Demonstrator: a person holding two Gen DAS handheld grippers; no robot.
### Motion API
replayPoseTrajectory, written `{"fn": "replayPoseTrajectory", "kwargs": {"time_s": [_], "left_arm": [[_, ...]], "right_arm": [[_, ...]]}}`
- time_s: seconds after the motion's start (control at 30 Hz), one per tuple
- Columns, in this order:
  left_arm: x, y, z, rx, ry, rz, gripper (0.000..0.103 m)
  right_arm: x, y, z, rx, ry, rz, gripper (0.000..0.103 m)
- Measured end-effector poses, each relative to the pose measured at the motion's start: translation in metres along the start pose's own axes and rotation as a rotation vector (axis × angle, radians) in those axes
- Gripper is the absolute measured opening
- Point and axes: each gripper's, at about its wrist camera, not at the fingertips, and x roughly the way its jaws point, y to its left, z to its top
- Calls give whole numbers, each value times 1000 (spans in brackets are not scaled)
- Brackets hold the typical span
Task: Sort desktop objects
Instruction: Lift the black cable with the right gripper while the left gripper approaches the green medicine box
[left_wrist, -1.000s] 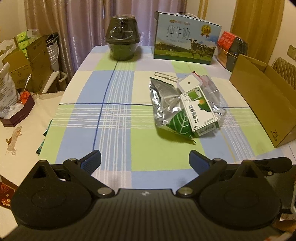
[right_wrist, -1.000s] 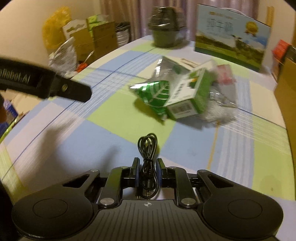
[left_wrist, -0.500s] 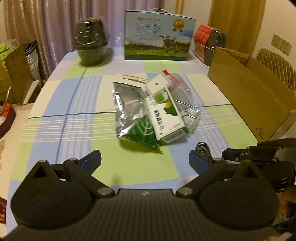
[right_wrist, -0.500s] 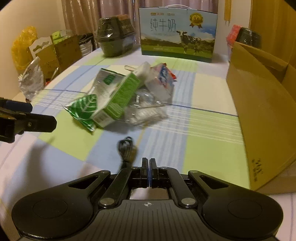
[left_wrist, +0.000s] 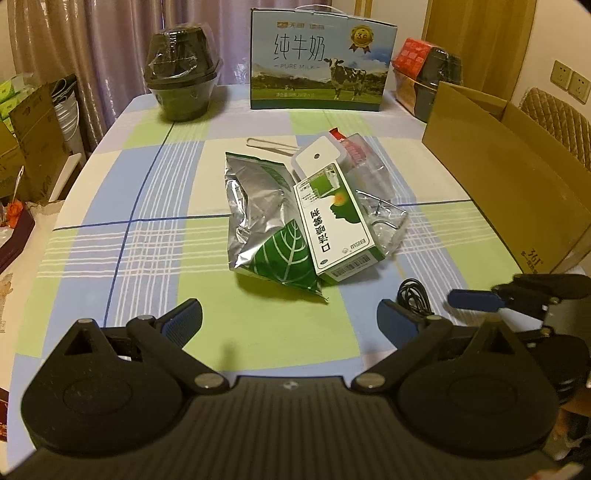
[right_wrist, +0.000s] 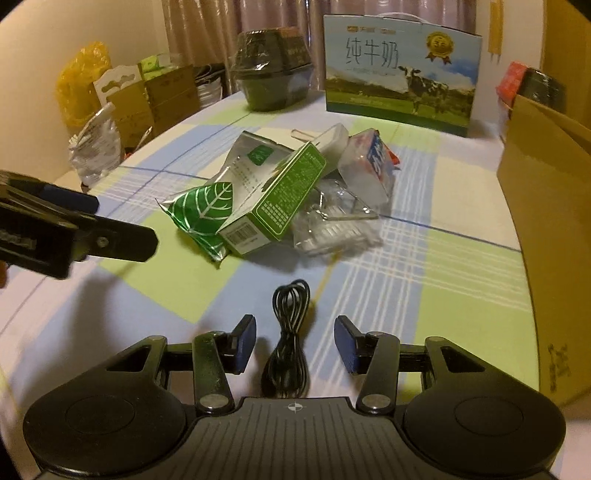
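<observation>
**Black cable between parted fingers on the checked table**

The milk carton (left_wrist: 322, 61) reads "PURE MILK". The green box (left_wrist: 334, 225) carries Chinese print and a barcode. The coiled black cable (right_wrist: 290, 339) lies lengthwise on the checked tablecloth (left_wrist: 155, 236), between the right gripper's (right_wrist: 294, 345) parted jaws, untouched. The left gripper (left_wrist: 290, 323) is spread wide, holding nothing. A cardboard box (left_wrist: 517, 177) stands at the right; curtains hang behind.

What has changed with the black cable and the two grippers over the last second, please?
The right gripper, which was shut on the coiled black cable a second ago, has opened and let it go; the cable now lies on the tablecloth between its fingers. The left gripper stayed open and empty. The pile with the green box and foil pouch stayed put.
</observation>
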Motion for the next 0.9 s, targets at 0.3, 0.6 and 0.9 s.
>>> {"fn": "replayPoseTrajectory", "kwargs": {"time_s": [0.3,0.6,0.9], "left_arm": [[3,-2,5,4,-4,1,95],[19,-28,15,18,-26,-59,93],[45,-37,30,-49,-33,-94,79]], "right_arm": [[5,-12,4,28,8,-33,12],[-17,-47,19,131,-55,-110,6],[-17,-56,17,168,-61,-99,6]]}}
